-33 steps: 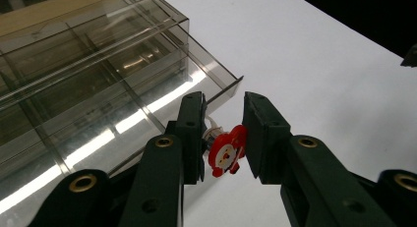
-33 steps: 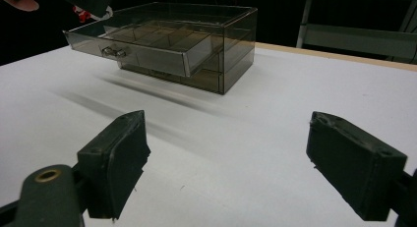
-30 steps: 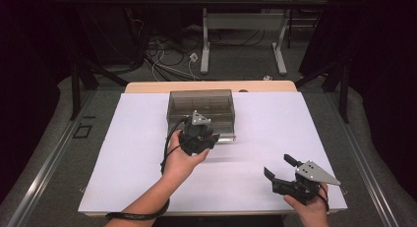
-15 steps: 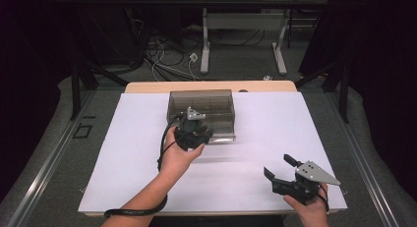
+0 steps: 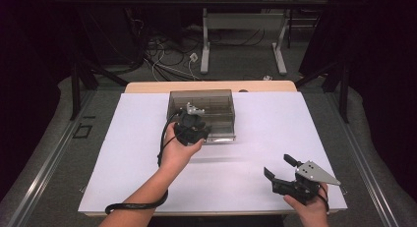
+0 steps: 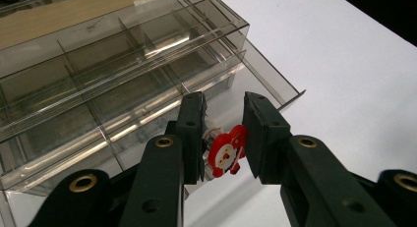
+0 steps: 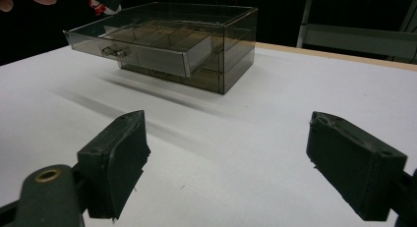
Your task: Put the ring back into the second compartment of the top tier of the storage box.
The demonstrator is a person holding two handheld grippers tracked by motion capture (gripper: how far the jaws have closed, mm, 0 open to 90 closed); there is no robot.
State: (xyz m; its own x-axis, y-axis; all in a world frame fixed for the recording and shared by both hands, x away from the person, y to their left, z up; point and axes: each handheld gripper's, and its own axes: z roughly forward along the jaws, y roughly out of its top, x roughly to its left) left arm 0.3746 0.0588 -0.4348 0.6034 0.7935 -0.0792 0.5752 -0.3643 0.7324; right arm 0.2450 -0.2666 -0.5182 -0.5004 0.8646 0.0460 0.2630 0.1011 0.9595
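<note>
Red and white, a small Santa figure (image 6: 226, 156) is clamped between the jaws of the left gripper (image 6: 223, 133) above the open drawer (image 6: 147, 109) of a smoky plastic organizer (image 5: 202, 109). The right gripper (image 5: 282, 168) is held wide apart over the white table (image 5: 275, 124).

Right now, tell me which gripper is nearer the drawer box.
Left. The left gripper hangs over the drawer box; the right gripper sits well off, near the table's front edge.

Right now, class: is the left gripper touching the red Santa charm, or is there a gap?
Touching. In the left gripper view, the left gripper has both jaws pressed against the red Santa charm.
</note>
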